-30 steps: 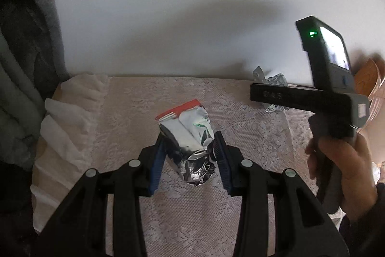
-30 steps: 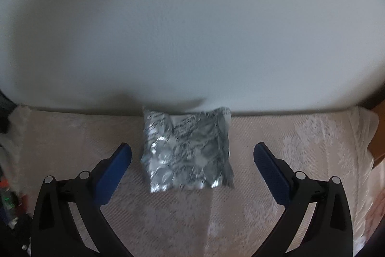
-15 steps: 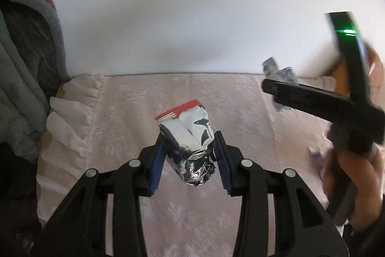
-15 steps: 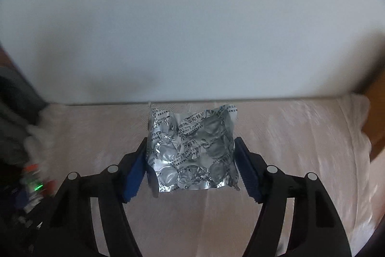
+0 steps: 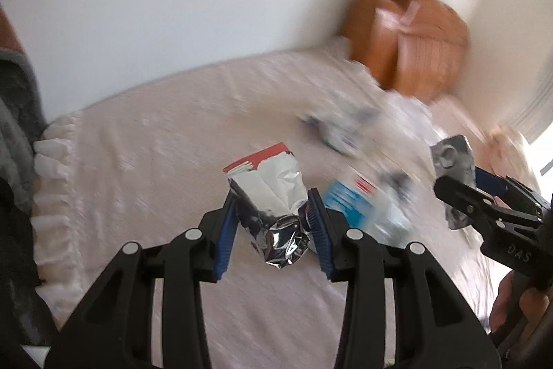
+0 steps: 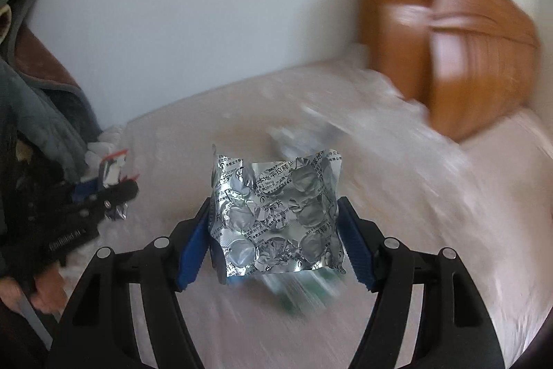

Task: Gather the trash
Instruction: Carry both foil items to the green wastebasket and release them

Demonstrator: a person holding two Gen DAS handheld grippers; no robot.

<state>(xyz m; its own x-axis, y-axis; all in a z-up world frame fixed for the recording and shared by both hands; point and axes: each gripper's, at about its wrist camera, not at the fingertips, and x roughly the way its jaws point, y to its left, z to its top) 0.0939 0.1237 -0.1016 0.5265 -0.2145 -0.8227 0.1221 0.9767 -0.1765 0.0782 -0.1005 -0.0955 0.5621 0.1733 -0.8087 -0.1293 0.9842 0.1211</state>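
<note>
My left gripper (image 5: 273,217) is shut on a crumpled silver foil wrapper with a red edge (image 5: 273,192) and holds it above the pale lace cloth (image 5: 145,161). My right gripper (image 6: 274,230) is shut on a silver pill blister sheet (image 6: 276,213), also lifted. In the left wrist view the right gripper (image 5: 459,185) shows at the right with the blister sheet (image 5: 451,158). In the right wrist view the left gripper (image 6: 103,192) shows at the left with its wrapper (image 6: 112,168).
A brown wooden headboard (image 6: 449,57) stands at the back right by the white wall. Blurred blue and white packets (image 5: 359,203) and clear plastic (image 5: 408,113) lie on the cloth. Dark clothing (image 6: 31,113) hangs at the left.
My right gripper has shut on the blister sheet and lifted it. Both views have swung right, so the headboard and more packets now show. My left gripper still holds its wrapper.
</note>
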